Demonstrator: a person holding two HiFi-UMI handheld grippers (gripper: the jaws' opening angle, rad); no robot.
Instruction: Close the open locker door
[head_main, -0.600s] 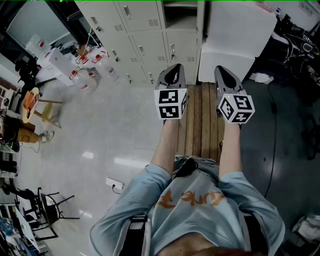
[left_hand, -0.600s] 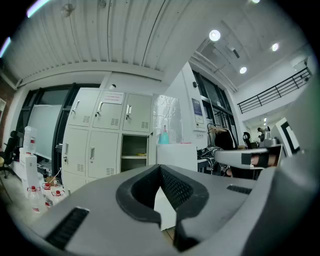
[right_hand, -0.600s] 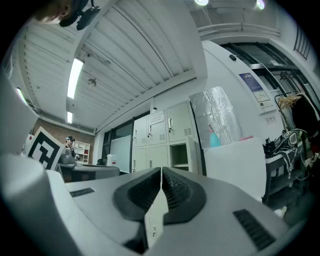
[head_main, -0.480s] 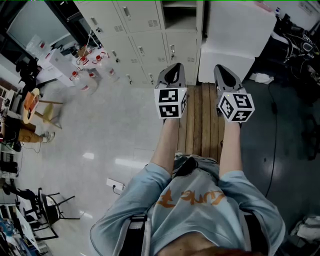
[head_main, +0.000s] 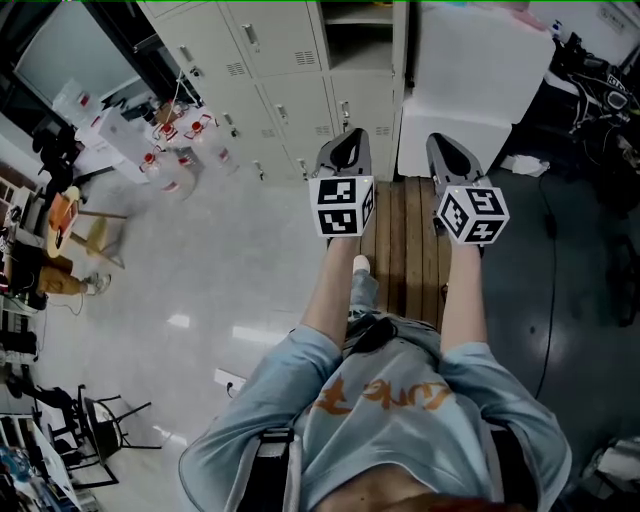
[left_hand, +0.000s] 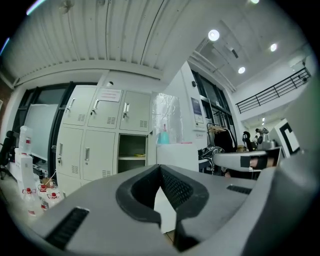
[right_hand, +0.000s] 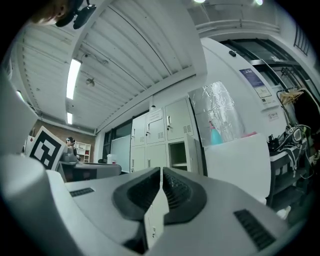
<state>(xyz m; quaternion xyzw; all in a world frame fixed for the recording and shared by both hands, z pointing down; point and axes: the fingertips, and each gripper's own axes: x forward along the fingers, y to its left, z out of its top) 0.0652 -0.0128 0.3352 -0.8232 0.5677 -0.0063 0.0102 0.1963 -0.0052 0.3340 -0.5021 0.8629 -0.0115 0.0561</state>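
Observation:
The grey locker bank (head_main: 270, 60) stands ahead of me. One compartment (head_main: 360, 25) is open, and its door (head_main: 401, 45) swings out to the right, edge-on to me. Both grippers are held out side by side, well short of the lockers. My left gripper (head_main: 345, 142) is shut and empty. My right gripper (head_main: 445, 145) is shut and empty too. In the left gripper view the open compartment (left_hand: 132, 152) with its shelf lies just above the closed tips (left_hand: 160, 167). In the right gripper view the door (right_hand: 190, 150) stands beside the compartment (right_hand: 178, 154).
A big white block (head_main: 470, 70) stands right of the open door, with a blue spray bottle (left_hand: 163, 135) on top. A wooden slatted platform (head_main: 410, 250) lies under my arms. Red-capped bottles (head_main: 170, 150) sit on the floor at left. Cables and dark gear (head_main: 590, 90) fill the right.
The view has drifted a little toward the lockers, and a shoe now shows below the left gripper. Both grippers stay shut and side by side.

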